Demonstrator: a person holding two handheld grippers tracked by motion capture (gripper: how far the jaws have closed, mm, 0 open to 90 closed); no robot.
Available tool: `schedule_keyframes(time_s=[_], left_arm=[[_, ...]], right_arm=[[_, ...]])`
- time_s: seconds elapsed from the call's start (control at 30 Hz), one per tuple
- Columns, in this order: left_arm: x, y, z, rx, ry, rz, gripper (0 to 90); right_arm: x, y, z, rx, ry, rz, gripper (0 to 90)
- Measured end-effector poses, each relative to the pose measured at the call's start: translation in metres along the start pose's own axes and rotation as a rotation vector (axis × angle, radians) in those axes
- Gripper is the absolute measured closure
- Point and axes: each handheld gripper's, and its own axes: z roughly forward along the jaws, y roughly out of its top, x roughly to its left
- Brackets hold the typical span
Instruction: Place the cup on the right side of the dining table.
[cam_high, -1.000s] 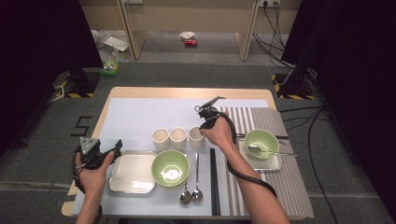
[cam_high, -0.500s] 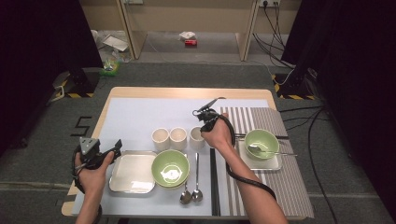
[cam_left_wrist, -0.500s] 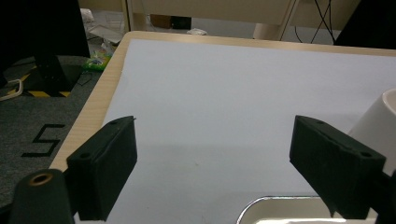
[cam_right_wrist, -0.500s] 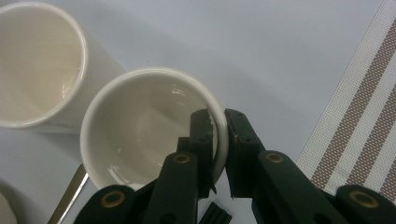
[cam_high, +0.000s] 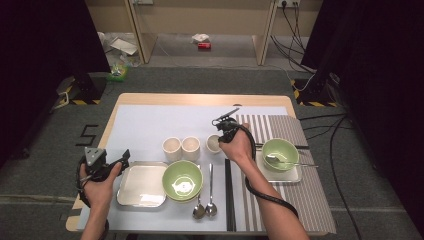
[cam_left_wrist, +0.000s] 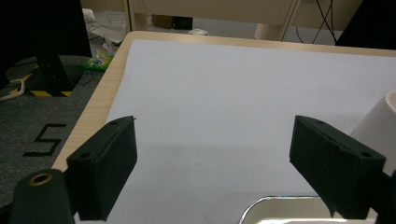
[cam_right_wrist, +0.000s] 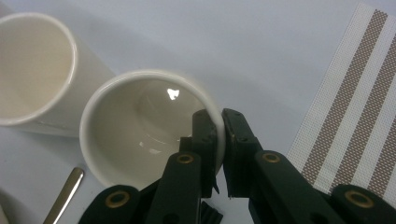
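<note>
While right tongs (cam_right_wrist: 219, 135) pinch 1 cup (cam_right_wrist: 140, 126), 2 cups (cam_high: 181, 147) stand beside.

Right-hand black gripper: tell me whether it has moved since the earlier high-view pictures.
No. The right gripper stays at the small white ceramic cup beside the striped placemat; its jaws have just closed on the cup's rim.

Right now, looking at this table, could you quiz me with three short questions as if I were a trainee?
1. True or false: the right gripper has its fingers pinched on the rim of a white cup, one inside and one outside.
2. How many white cups stand in the row behind the green bowl? A) two B) three C) five
3. Fill in: the left gripper has its fingers ____, with nothing between them.

Key: 1 true; 2 B; 3 open
</note>
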Motion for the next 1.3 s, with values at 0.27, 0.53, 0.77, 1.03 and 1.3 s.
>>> schedule_keyframes(time_s=[0.27,0.53,0.77,1.03,1.3], left_arm=[[0.001,0.000,-0.001,-0.005,0.002,-0.002,14.0],[0.002,0.000,-0.001,-0.009,0.006,-0.008,14.0],[0.002,0.000,-0.001,-0.008,0.008,-0.007,14.0],[0.003,0.000,-0.001,-0.008,0.007,-0.007,14.0],[0.004,0.000,-0.001,-0.007,0.010,-0.007,14.0]], right_arm=[[-0.002,0.004,-0.006,-0.021,0.003,0.009,85.1],[-0.011,0.010,-0.014,-0.038,-0.007,0.035,85.1],[-0.021,0.011,-0.020,-0.057,-0.018,0.062,85.1],[-0.030,0.014,-0.026,-0.064,-0.025,0.080,85.1],[-0.040,0.017,-0.031,-0.071,-0.041,0.102,85.1]])
